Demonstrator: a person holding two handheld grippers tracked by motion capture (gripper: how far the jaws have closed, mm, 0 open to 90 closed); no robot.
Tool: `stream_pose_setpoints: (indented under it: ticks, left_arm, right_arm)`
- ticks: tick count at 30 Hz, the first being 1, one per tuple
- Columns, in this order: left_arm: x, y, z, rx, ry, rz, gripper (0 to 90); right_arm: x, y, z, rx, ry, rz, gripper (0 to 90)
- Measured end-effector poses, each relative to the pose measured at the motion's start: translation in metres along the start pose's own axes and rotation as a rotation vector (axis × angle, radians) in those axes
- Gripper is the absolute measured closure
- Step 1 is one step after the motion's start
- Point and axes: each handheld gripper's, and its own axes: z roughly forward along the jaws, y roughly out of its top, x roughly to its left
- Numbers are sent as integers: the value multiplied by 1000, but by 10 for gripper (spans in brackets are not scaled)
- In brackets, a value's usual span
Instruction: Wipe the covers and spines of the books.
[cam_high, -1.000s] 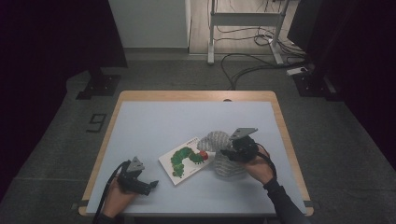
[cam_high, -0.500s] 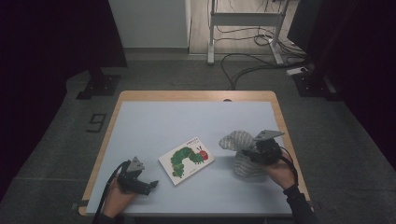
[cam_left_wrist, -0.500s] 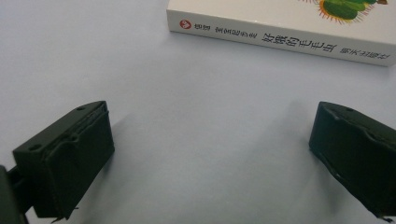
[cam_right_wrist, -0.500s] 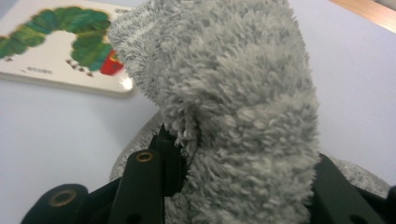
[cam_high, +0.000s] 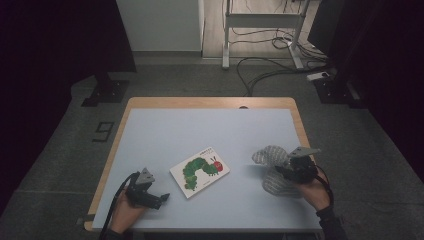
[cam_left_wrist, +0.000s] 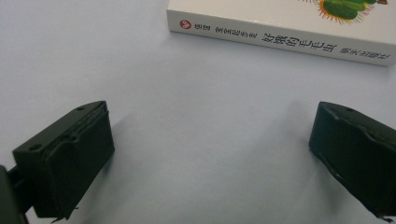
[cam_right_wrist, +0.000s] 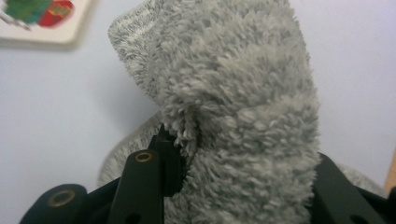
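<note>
Item: grey fleece cloth (cam_high: 272, 167), pinched in the right claw (cam_high: 291, 169), partly lifted at the table's (cam_high: 200, 130) right edge, well right of the caterpillar book (cam_high: 200, 171). Likely mid-carry; setting down remains. Left claw (cam_high: 159, 199): spread, empty, near the book's left side.

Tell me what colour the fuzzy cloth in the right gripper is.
The fuzzy cloth is mottled grey and white, clearest in the right gripper view.
</note>
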Motion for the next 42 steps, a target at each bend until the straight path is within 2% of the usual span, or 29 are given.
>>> stream_pose_setpoints:
  ticks: [8, 15, 17, 21, 23, 25, 33, 42]
  left_arm:
    - [0, 0, 0, 0, 0, 0, 0]
    - [0, 0, 0, 0, 0, 0, 0]
    - [0, 0, 0, 0, 1, 0, 0]
    - [0, 0, 0, 0, -1, 0, 0]
    - [0, 0, 0, 0, -1, 0, 0]
    - [0, 0, 0, 0, 0, 0, 0]
    - [0, 0, 0, 0, 0, 1, 0]
    - [0, 0, 0, 1, 1, 1, 0]
  right_arm:
    - [-4, -18, 14, 33, -9, 20, 584]
    - [-6, -30, 26, 47, -3, 41, 520]
    - [-8, -30, 26, 40, 11, 50, 430]
    - [-9, -28, 26, 30, 3, 70, 110]
    - [-9, -27, 24, 30, -1, 61, 84]
    - [-9, -24, 22, 27, -16, 46, 0]
    - [-10, -12, 7, 1, -60, 14, 0]
    - [-2, 5, 2, -27, -43, -21, 0]
